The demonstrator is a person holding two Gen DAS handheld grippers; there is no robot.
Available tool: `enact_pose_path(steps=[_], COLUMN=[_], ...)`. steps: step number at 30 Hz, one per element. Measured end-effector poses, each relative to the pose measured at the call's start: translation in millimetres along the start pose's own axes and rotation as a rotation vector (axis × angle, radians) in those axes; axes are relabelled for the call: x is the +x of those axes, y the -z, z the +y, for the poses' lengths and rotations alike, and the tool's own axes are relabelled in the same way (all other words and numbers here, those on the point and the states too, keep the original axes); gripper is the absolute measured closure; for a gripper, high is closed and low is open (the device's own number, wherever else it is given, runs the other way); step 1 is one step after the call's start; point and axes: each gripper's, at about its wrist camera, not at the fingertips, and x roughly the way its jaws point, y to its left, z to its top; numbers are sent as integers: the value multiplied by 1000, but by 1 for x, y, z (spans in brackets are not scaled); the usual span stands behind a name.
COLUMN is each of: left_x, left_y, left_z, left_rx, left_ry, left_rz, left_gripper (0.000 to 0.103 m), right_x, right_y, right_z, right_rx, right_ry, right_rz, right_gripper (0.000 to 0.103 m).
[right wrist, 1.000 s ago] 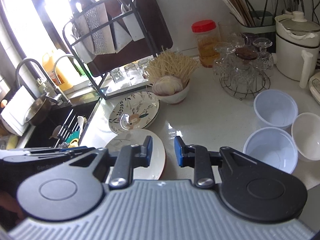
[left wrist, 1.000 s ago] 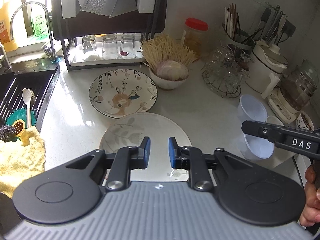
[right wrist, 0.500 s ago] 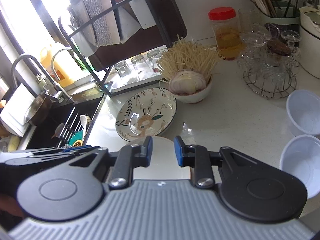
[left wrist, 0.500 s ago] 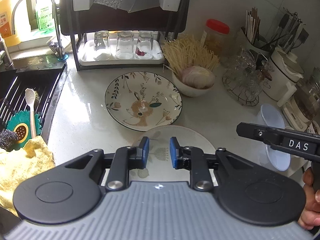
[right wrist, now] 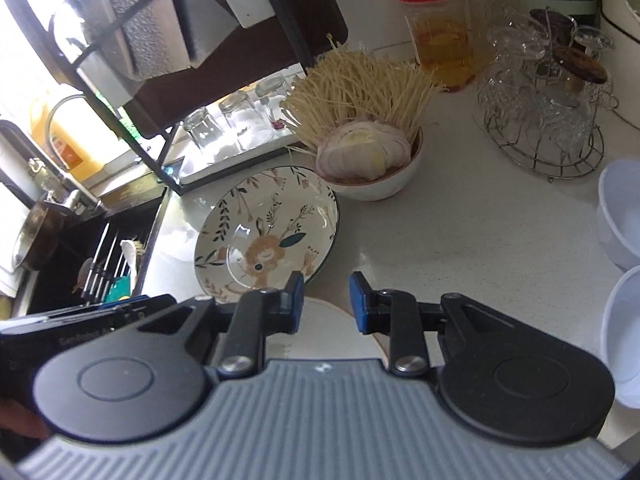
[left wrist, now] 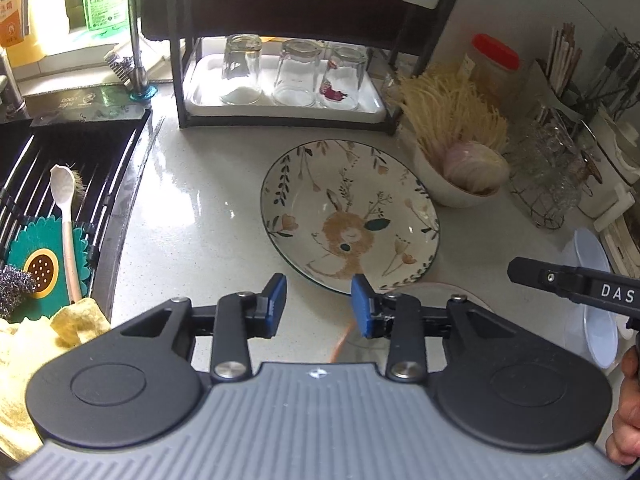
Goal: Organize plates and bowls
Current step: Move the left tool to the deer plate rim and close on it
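While your left gripper [left wrist: 318, 300] has just been opening, nothing sits between its parted jaws; your right gripper [right wrist: 326, 300] gapes empty too. Mid-frame, the rabbit-patterned plate [left wrist: 350, 216] lies beyond both, on the counter [left wrist: 192, 208].

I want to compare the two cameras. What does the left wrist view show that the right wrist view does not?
Only the left view: the sunflower mat and yellow cloth at the sink. Only the right view: the onion bowl's full rim and the brown pot. Both: the rabbit plate, three upturned glasses, and an open, empty claw.
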Motion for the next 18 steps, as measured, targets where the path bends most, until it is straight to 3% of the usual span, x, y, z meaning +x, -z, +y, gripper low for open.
enact_pose_path(steps=[2, 3, 8, 11, 18], left_x=[10, 15, 41, 55, 86], left_y=[-6, -9, -24, -33, -50], left_z=[13, 18, 40, 53, 64], left_rx=[-35, -45, -51, -76, -33], left_ry=[16, 20, 30, 73, 117], left_rz=[7, 10, 31, 36, 65], left_gripper=[62, 61, 62, 62, 62], right_x=[12, 17, 43, 58, 91], right_y=[-4, -5, -11, -17, -27], right_z=[0, 0, 1, 3, 5], right_rx=[29, 45, 85, 100, 140], right_ry=[-10, -14, 18, 35, 40], right_rz=[14, 18, 36, 40, 61], right_gripper=[56, 54, 53, 53, 55])
